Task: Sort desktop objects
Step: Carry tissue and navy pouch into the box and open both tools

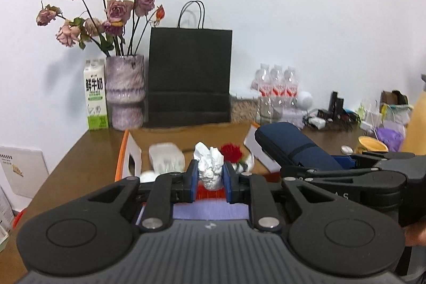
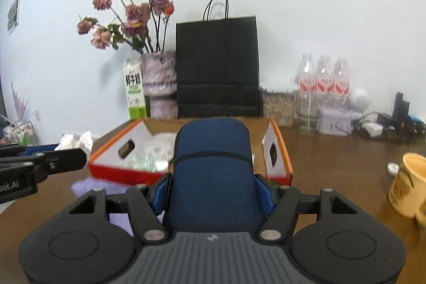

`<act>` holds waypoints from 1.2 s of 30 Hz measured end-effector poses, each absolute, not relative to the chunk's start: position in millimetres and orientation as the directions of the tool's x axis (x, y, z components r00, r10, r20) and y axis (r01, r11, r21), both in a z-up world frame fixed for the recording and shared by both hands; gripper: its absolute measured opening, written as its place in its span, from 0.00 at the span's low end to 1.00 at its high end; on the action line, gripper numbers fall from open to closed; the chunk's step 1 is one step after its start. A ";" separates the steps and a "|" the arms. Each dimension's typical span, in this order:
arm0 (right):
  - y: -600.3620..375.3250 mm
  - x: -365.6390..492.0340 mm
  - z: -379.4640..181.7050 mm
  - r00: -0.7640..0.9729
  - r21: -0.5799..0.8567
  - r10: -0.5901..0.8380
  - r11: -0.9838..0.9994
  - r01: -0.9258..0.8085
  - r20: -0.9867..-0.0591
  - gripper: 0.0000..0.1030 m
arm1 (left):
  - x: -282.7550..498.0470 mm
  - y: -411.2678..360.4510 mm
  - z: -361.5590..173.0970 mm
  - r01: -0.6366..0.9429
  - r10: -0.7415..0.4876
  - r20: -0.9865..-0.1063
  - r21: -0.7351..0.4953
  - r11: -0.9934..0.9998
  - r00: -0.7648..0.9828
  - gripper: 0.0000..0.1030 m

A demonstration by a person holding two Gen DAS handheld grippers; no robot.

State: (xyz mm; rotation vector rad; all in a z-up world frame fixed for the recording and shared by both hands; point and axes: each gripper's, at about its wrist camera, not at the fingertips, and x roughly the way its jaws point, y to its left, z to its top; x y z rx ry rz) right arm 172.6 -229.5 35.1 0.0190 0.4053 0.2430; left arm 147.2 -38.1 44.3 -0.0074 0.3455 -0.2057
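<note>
Left wrist view is showing, at far left against the wall, a white-and-green milk carton (image 1: 95,95) standing just beside a mottled purple ceramic vase (image 1: 125,92) of dried pink roses (image 1: 111,7). Next to it a black paper bag (image 1: 189,76) with cord handles is standing upright. In front of these, an open orange-edged cardboard box (image 1: 127,156) is sitting on the brown wooden table (image 1: 77,164). My left gripper (image 1: 210,177) is pinching a crumpled white tissue ball (image 1: 210,167) between its blue pads, held above the box. To its right, my right gripper (image 2: 214,190) is clamping a dark blue fabric zip case (image 2: 213,167), its jaws standing wide around the case's sides, in front of the box. Farther right, 3 clear plastic bottles (image 2: 322,87) are standing near the wall, and a yellow mug (image 2: 410,185) is sitting at the table's right edge.
</note>
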 end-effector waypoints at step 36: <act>-222.0 368.0 -7.9 0.822 0.026 0.160 0.984 -0.174 -0.546 0.62 | 369.3 -62.6 -6.5 0.174 -0.178 -0.553 -0.060 0.983 0.814 0.19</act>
